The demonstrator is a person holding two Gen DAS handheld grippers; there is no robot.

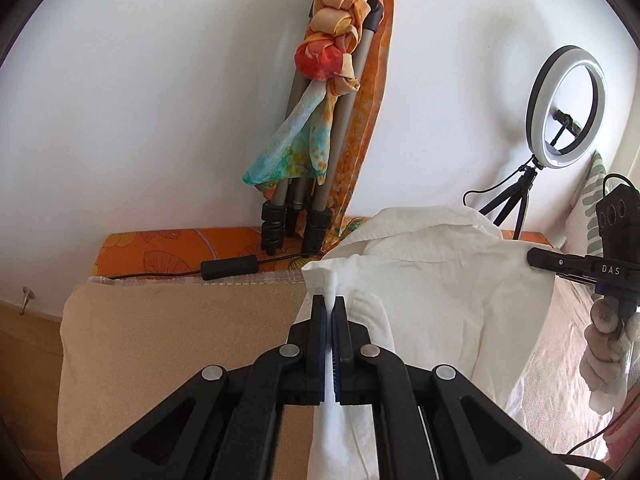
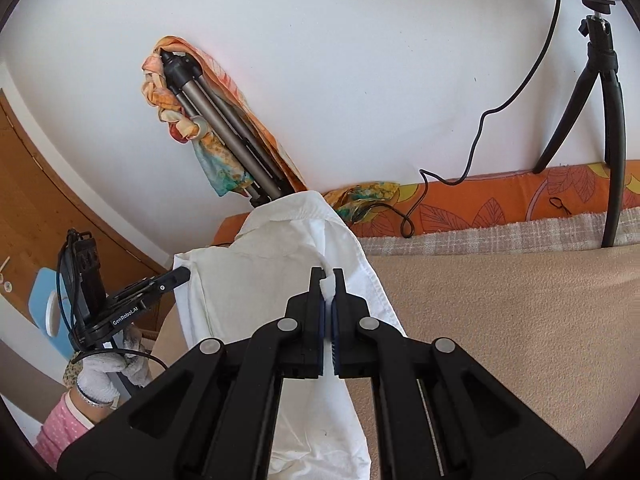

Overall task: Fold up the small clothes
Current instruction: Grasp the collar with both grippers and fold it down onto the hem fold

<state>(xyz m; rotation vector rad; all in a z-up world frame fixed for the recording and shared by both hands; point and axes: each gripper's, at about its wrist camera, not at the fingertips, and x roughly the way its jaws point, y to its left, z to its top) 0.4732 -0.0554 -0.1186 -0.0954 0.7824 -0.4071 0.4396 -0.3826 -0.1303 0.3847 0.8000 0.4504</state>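
Observation:
A small white collared shirt [image 1: 432, 292] hangs in the air between my two grippers, above a beige blanket [image 1: 180, 344]. My left gripper [image 1: 329, 304] is shut on the shirt's left shoulder, with white fabric pinched between the pads. My right gripper [image 2: 328, 278] is shut on the shirt's [image 2: 256, 280] other shoulder. In the left wrist view the right gripper [image 1: 536, 258] bites the shirt's right edge. In the right wrist view the left gripper [image 2: 184, 276] holds the shirt's left edge. The collar points up towards the wall.
A folded tripod [image 1: 316, 152] wrapped in a colourful scarf leans on the white wall. A ring light [image 1: 566, 108] on a small stand is at the right. An orange patterned cushion [image 2: 500, 204] and black cables run along the back edge. A wooden door [image 2: 48, 208] is at the left.

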